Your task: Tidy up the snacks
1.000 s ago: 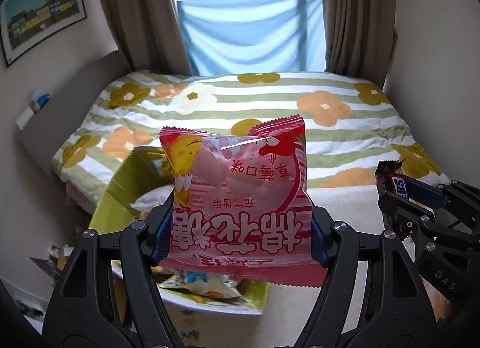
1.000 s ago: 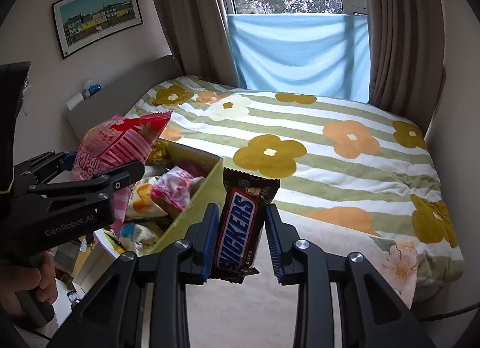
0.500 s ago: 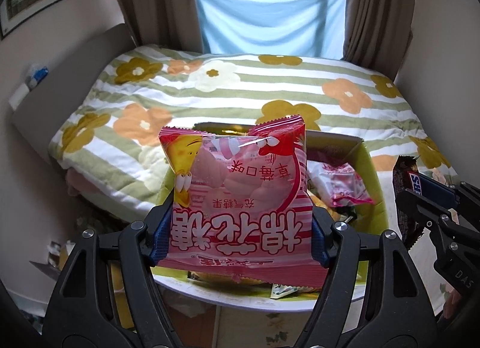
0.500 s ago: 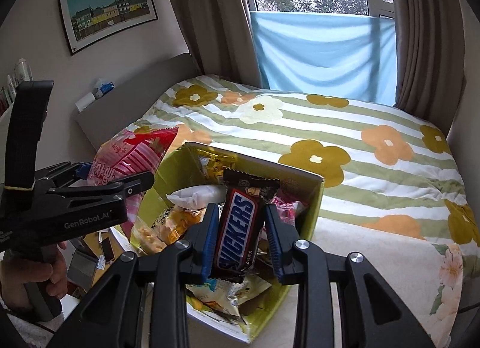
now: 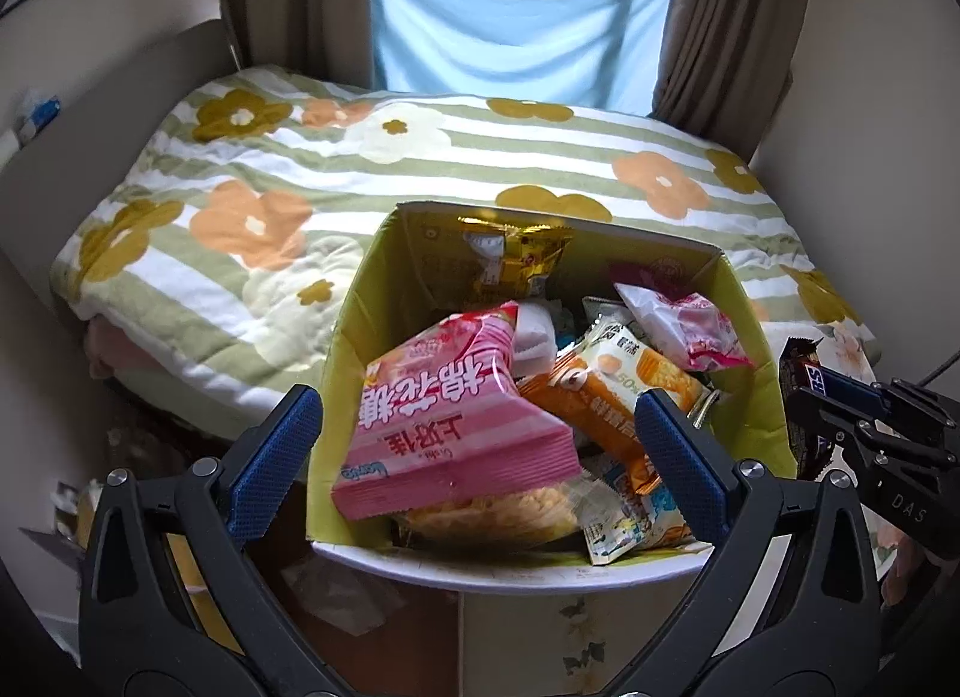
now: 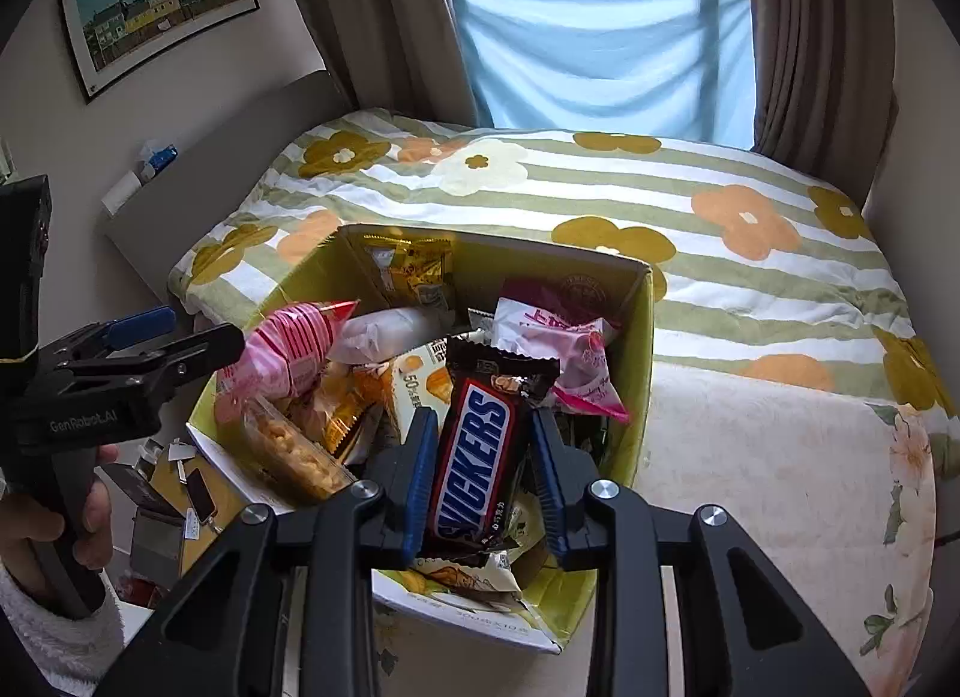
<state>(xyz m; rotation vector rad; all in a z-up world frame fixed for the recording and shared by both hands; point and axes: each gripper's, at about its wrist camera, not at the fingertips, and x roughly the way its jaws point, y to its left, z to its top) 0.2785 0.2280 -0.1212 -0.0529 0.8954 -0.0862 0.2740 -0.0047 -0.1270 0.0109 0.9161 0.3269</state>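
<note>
My left gripper (image 5: 477, 403) hangs over the near left of the yellow-green snack box (image 5: 750, 397), and its jaws are opening wide. The pink marshmallow bag (image 5: 456, 427) lies tilted on the snacks inside the box, between the blue pads (image 5: 276, 457) but free of both. My right gripper (image 6: 483, 427) is shut on a Snickers bar (image 6: 474, 457), held upright over the near side of the box (image 6: 636, 373). The right wrist view also shows the pink bag (image 6: 288, 349) and the left gripper (image 6: 192, 331).
The box holds several packets, among them an orange one (image 5: 600, 397), a gold one (image 5: 516, 265) and a pink-white one (image 5: 684, 325). Behind it stretches a bed with a flowered quilt (image 6: 720, 205). Clutter lies on the floor (image 6: 174, 493) left of the box. A hand (image 6: 90, 517) grips the left handle.
The left jaws have spread and the pink bag has dropped from them into the box. Both grippers have moved over the box and lower, the Snickers bar still gripped.
</note>
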